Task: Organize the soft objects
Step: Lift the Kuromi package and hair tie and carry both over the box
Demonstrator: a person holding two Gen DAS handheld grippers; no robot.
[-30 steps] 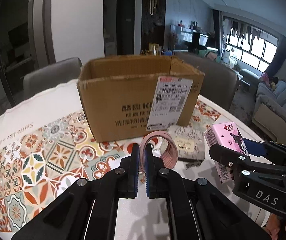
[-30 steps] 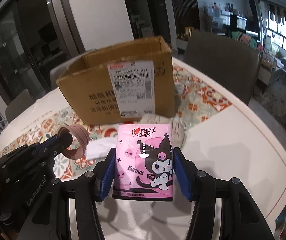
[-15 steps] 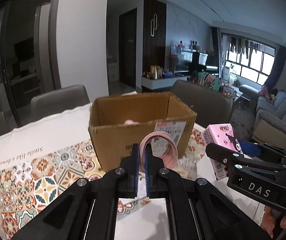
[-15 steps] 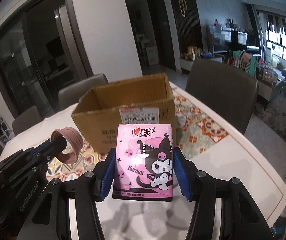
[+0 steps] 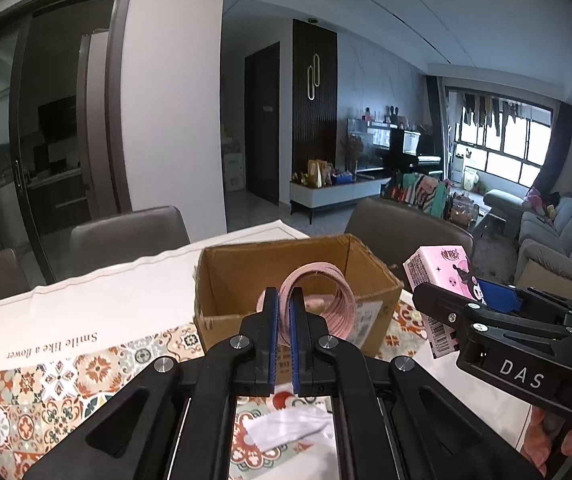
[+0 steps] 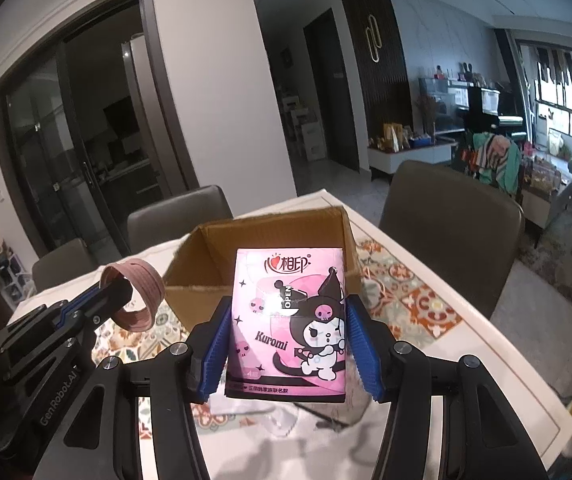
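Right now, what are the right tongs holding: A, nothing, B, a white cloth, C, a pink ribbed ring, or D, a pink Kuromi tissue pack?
D: in the right wrist view the right tongs grip the pink Kuromi tissue pack by its sides, in front of the cardboard box.

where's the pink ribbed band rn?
The pink ribbed band is pinched in the left claw, held up in front of the open cardboard box; the right wrist view shows it left of the Kuromi tissue pack.
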